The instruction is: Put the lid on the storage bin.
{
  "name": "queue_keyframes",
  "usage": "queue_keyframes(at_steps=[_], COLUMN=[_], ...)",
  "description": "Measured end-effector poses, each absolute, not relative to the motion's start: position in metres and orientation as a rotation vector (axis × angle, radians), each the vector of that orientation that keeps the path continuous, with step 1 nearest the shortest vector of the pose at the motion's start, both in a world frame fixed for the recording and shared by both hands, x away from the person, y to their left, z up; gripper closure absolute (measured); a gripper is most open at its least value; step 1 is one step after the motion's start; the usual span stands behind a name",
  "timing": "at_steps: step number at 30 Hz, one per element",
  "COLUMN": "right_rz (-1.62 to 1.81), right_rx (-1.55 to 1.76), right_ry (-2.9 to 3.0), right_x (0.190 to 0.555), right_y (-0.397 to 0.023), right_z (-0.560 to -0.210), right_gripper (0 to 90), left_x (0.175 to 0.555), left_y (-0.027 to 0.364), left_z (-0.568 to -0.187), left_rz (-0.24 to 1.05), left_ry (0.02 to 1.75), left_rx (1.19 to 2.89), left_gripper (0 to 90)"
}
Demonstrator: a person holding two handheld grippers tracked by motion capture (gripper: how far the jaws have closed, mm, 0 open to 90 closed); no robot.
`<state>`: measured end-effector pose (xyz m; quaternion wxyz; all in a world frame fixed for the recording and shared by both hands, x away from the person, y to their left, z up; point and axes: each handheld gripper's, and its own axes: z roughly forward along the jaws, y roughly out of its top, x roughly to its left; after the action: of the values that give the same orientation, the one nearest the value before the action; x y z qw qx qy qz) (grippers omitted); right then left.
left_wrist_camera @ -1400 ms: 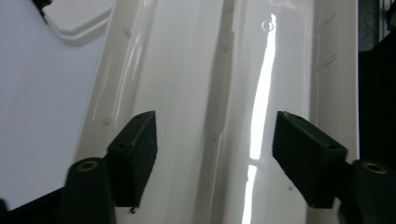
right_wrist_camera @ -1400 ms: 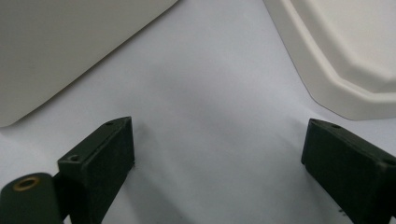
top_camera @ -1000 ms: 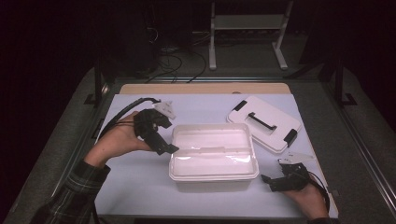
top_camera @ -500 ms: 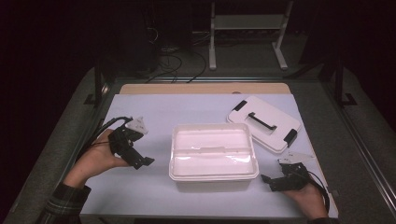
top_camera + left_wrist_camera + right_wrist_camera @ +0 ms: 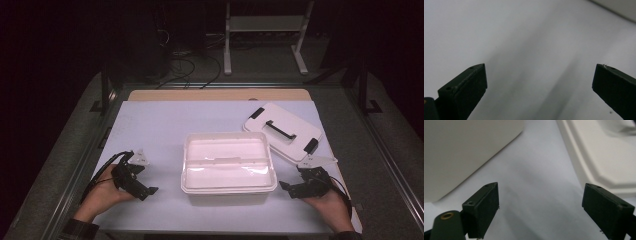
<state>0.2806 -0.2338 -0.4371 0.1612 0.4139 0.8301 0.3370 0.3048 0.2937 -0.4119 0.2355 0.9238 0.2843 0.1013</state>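
Note:
A white open box [image 5: 227,167] with a middle divider stands at the table's centre. Its white lid [image 5: 282,131] with black handle and clips lies flat at the back right. My left gripper [image 5: 142,180] rests low over the table left of the box, open, its jaws having just been opening, with only bare table [image 5: 524,37] between them. My right gripper [image 5: 292,181] sits by the box's front right corner, open, its jaws having just closed a little around nothing. In the right gripper view [image 5: 540,200] the box wall [image 5: 461,150] is at upper left and the lid [image 5: 604,152] at right.
The pale table top [image 5: 165,125] has a wooden strip [image 5: 215,95] along its far edge and dark rails on both sides. A white stand [image 5: 265,30] and cables lie on the dark floor beyond.
My left hand has come down and back toward the front left, from beside the box's left wall to the table. The right hand has stayed put.

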Motion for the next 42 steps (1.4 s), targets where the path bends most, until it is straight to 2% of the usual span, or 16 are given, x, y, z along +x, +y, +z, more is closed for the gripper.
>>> queue_keyframes(at_steps=[8, 21, 42], right_rz=[0.984, 0.967, 0.797], right_rx=[1.183, 1.211, 1.197], right_ry=[2.333, 2.279, 2.352], right_x=[0.294, 0.332, 0.407], right_y=[-0.238, -0.246, -0.235], right_z=[-0.420, -0.398, -0.389], right_gripper=[13.7, 14.2, 16.4], left_x=[0.296, 0.284, 0.284], left_y=[0.305, 0.325, 0.326], left_z=[-0.435, -0.452, -0.452], left_rz=[0.298, 0.323, 0.323], left_ry=[0.817, 0.803, 0.798], left_rx=[2.492, 2.278, 2.275], left_gripper=[0.0, 0.0, 0.0])
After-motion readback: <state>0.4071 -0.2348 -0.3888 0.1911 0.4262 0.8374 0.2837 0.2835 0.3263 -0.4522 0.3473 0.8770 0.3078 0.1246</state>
